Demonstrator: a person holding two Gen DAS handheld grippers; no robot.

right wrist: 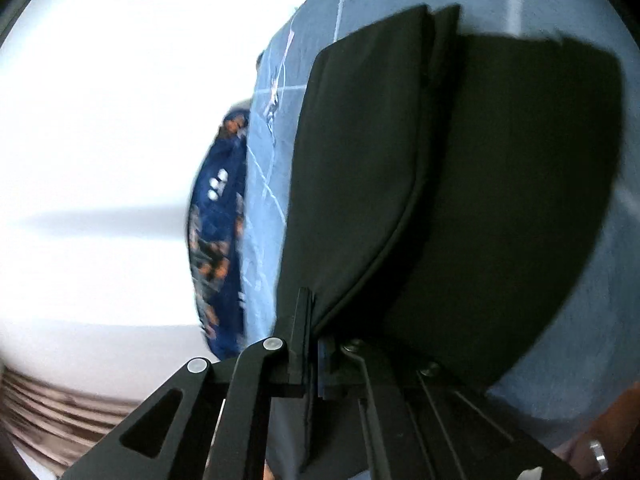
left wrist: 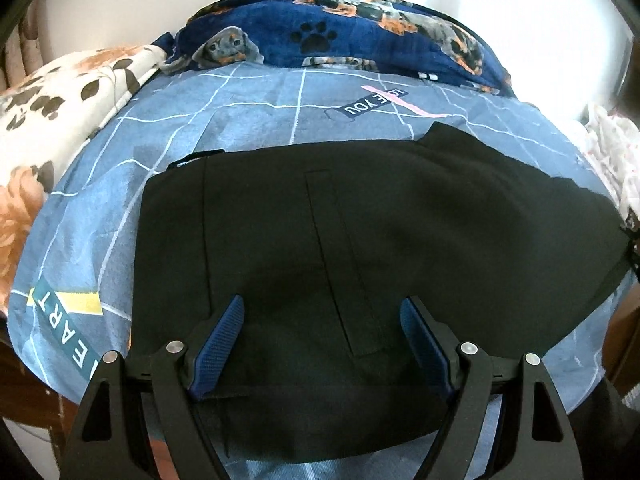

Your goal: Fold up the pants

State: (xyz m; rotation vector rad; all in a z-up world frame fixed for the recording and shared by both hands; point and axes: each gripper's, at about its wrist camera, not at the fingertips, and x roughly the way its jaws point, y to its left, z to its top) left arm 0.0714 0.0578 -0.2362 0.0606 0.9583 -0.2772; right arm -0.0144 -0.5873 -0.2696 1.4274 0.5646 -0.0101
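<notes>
Black pants lie spread on a blue patterned bed sheet, waistband end toward the left, a back pocket slit in the middle. My left gripper is open just above the pants, its blue-padded fingers apart and empty. In the right wrist view the camera is rolled sideways. My right gripper is shut on a folded edge of the pants and holds that flap lifted over the rest of the black cloth.
A navy dog-print blanket lies bunched at the far side of the bed. A floral cream blanket is at the left and white cloth at the right. A white wall stands behind.
</notes>
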